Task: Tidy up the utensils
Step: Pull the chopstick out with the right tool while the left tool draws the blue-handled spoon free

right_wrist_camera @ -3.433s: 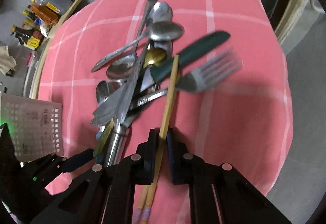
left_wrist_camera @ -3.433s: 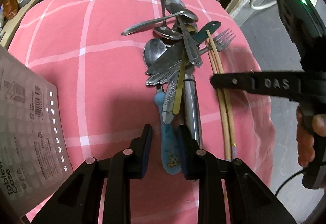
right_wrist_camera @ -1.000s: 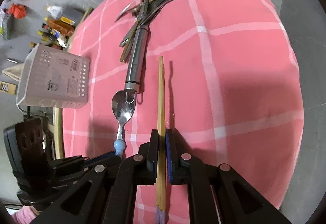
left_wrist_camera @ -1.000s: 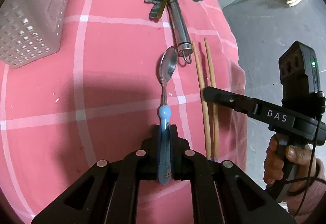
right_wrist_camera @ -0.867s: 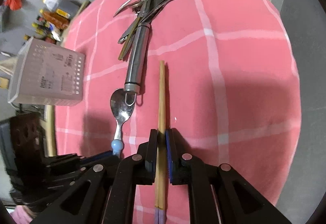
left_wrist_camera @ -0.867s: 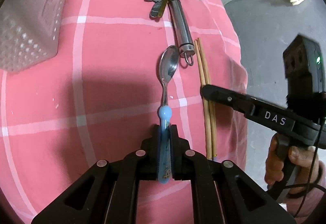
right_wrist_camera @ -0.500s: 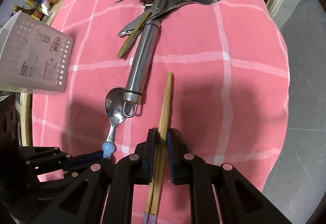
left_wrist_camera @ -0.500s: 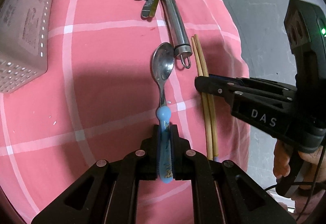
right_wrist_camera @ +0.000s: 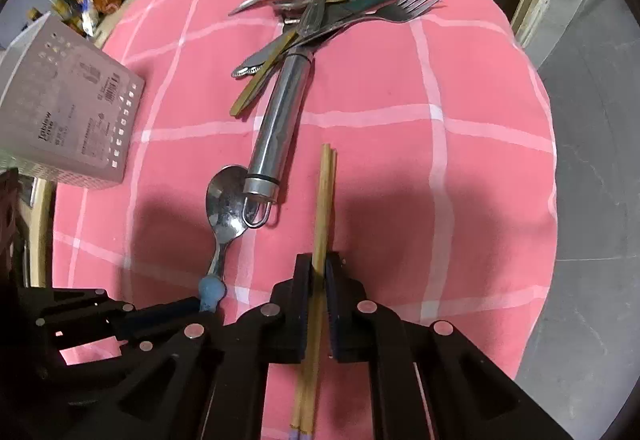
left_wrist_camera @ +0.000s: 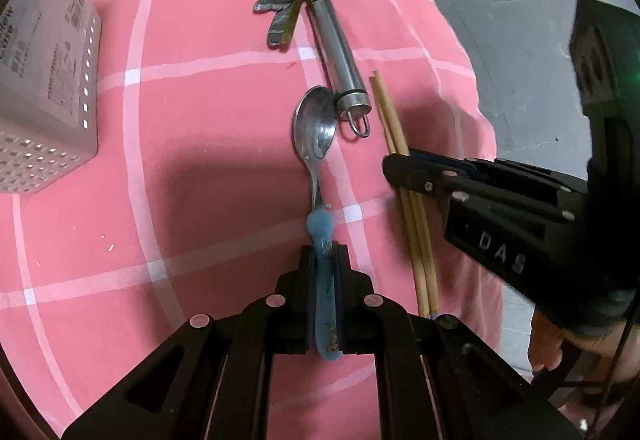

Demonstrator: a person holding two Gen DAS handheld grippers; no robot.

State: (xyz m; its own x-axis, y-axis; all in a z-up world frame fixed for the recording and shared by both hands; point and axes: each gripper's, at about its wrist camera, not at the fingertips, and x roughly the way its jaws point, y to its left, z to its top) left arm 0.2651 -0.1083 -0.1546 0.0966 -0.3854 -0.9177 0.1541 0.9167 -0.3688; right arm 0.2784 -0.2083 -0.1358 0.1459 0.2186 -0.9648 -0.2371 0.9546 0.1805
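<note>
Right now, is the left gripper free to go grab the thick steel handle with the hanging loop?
Probably not. The left gripper is shut on the blue-handled spoon, so its jaws are occupied. The steel handle itself lies uncovered on the pink checked cloth, just past the spoon's bowl.

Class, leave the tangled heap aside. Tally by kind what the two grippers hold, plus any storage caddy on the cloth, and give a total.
Chopsticks: 2, in the right gripper
Blue-handled spoon: 1, in the left gripper
Perforated caddy: 1
Total: 4
</note>
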